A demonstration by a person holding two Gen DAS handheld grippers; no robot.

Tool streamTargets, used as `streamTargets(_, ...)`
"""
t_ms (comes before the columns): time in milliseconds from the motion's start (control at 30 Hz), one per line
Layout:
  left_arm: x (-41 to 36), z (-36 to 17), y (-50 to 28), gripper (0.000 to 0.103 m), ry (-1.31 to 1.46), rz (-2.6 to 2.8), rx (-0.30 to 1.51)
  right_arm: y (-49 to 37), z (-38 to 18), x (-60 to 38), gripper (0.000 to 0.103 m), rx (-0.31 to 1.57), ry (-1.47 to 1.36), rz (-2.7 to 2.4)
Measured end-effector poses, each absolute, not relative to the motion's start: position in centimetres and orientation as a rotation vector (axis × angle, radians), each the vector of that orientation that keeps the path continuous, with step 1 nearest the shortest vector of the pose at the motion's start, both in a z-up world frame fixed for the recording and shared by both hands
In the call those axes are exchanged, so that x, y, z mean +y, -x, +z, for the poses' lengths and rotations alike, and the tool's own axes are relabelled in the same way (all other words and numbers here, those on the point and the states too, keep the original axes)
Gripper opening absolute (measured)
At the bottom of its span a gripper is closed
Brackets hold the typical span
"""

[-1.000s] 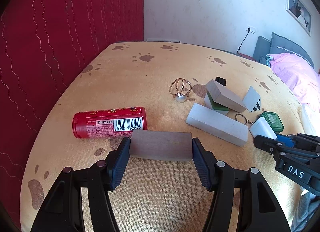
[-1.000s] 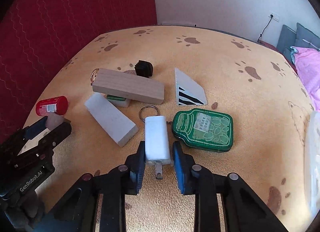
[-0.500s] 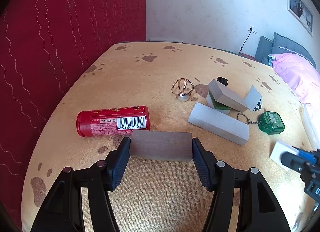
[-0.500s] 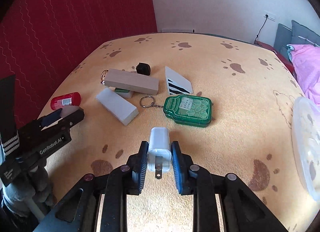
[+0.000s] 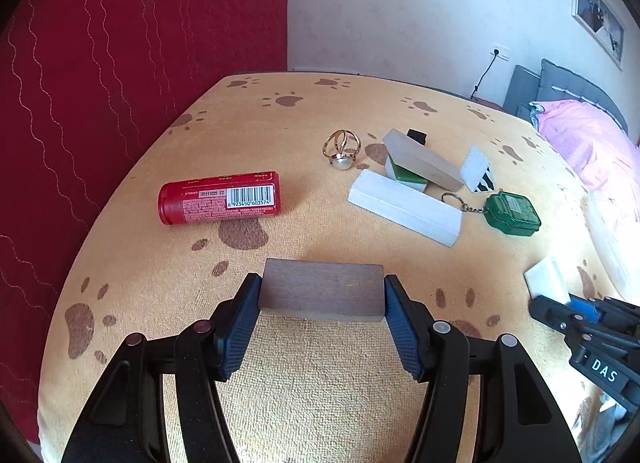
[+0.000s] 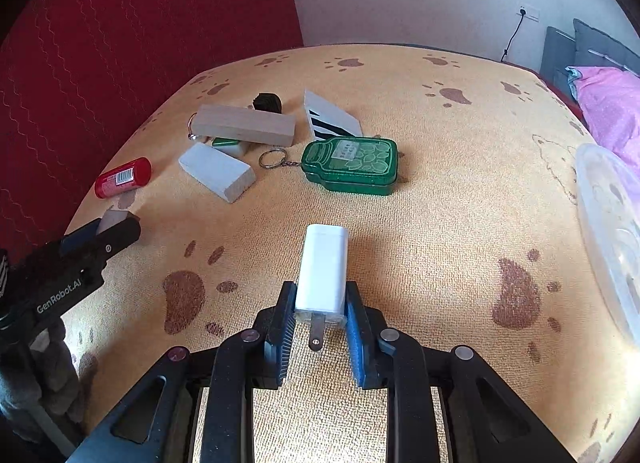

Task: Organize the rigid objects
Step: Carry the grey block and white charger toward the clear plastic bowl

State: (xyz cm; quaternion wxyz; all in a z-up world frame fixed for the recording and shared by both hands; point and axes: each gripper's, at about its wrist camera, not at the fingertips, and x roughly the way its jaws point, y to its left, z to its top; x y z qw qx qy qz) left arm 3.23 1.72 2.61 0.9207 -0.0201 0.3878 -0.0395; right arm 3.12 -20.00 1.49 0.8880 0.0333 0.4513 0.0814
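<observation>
Left gripper [image 5: 322, 295] clamps a dark wooden block [image 5: 322, 289]; right gripper [image 6: 320, 309] clamps a white charger [image 6: 323, 267] near its prongs, both lifted for sorting.

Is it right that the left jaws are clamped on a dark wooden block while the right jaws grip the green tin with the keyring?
Not quite. The left gripper does clamp the dark wooden block, but the right gripper holds a white plug adapter, prongs toward the camera. The right wrist view shows the green tin lying on the cloth farther away, untouched.
</observation>
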Motion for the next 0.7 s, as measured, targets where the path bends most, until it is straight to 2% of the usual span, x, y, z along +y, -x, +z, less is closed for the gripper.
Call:
streamTargets(300, -0.4, 4.0, -1.8, 0.062, 0.011, -0.115, 0.777, -2.4, 2.1, -21.4, 0.025, 0.902, -0.145, 0.181)
streamTargets(700, -4.6, 5.1, -0.8, 0.062, -0.029, -0.188, 0.779, 0.2, 4.8, -28.3, 0.025, 0.798, -0.287, 0.119)
